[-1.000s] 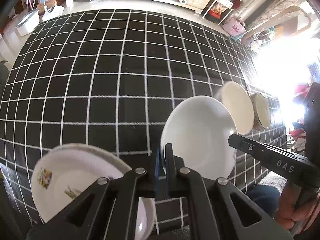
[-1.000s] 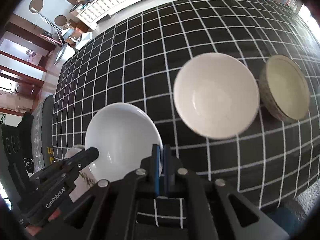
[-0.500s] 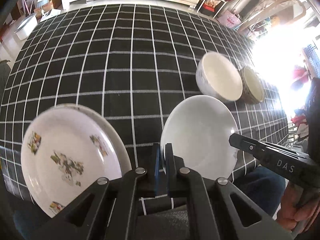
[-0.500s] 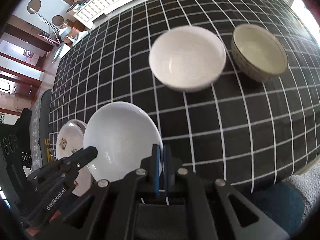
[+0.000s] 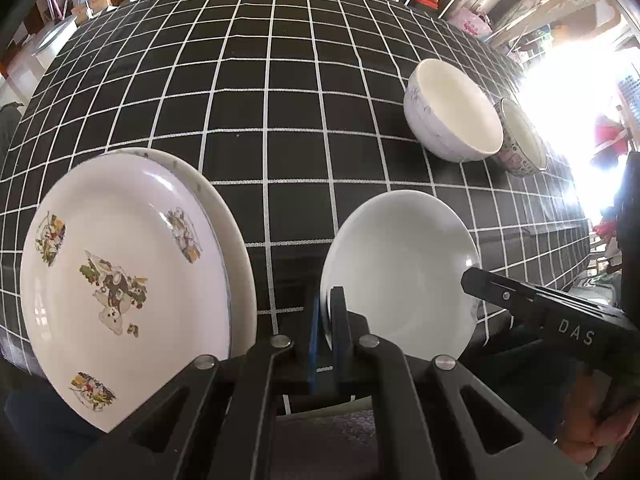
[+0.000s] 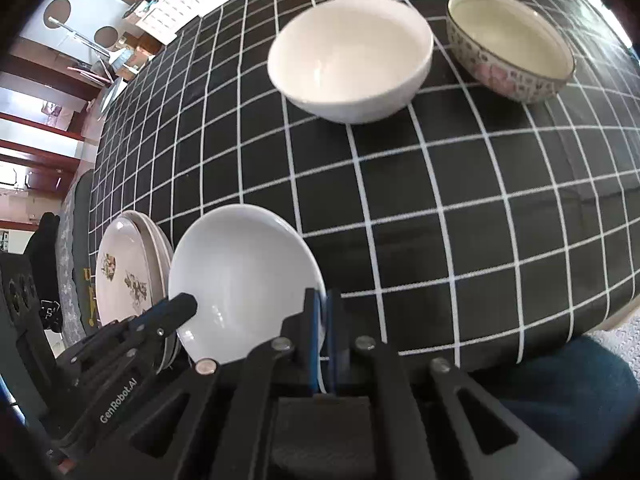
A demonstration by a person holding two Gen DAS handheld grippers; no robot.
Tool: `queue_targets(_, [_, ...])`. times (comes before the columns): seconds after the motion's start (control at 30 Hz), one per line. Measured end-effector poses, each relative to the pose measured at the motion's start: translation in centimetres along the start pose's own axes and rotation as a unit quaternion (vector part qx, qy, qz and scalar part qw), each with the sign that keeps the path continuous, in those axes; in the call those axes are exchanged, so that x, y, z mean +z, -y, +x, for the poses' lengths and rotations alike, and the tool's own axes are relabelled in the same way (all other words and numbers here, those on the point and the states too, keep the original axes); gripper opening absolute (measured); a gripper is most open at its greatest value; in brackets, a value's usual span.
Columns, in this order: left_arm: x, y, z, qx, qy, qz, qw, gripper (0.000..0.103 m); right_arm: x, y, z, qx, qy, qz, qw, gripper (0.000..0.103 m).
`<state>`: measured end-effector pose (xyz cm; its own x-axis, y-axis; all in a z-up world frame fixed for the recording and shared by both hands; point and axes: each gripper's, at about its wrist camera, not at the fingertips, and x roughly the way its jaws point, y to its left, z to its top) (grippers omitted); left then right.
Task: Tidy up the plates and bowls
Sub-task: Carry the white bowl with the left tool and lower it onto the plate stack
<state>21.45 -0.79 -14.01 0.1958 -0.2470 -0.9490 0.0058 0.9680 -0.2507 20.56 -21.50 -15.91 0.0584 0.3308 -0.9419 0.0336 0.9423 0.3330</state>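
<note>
Both claws are clamped on one plain white round shallow plate (image 5: 396,264): my left claw (image 5: 329,312) pinches its near-left rim, my right claw (image 6: 323,320) its near-right rim. Left of the left claw I see a flower-printed white plate (image 5: 120,280) stacked on another. Ahead of my right claw, a white ceramic bowl (image 6: 352,56) and a pink-patterned bowl (image 6: 512,40) sit just beside each other on the black white-gridded table (image 6: 440,200).

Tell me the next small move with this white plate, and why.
Probably carry the plain white plate leftward over the flowered plate and lower it on top. Both claws, left and right, are shut on opposite rims, and the flowered plate already tops a stack beside it on the checked tablecloth.
</note>
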Motion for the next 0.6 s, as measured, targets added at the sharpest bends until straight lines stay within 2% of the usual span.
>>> queue_targets(0.17, [0.0, -0.1, 0.0, -0.004, -0.001, -0.006, 1.0000, 0.004, -0.1, 0.1, -0.1, 0.001, 0.006, -0.002, 1.000, 0.006])
queue_targets(0.27, [0.1, 0.2, 0.5, 0.007, 0.002, -0.003, 1.0000, 0.004, -0.1, 0.1, -0.1, 0.006, 0.002, -0.002, 1.000, 0.007])
queue_targets(0.4, [0.1, -0.6, 0.7, -0.022, -0.004, -0.017, 0.9996, 0.004, -0.2, 0.0, -0.1, 0.007, 0.011, -0.013, 1.000, 0.007])
queue_targets(0.53, [0.1, -1.1, -0.1, -0.027, 0.004, -0.028, 0.9992, 0.005, -0.3, -0.1, -0.6, 0.005, 0.023, -0.018, 1.000, 0.007])
queue_targets(0.6, [0.0, -0.9, -0.8, -0.022, 0.010, -0.026, 0.9994, 0.005, -0.3, -0.2, -1.2, -0.005, 0.035, -0.022, 0.999, 0.012])
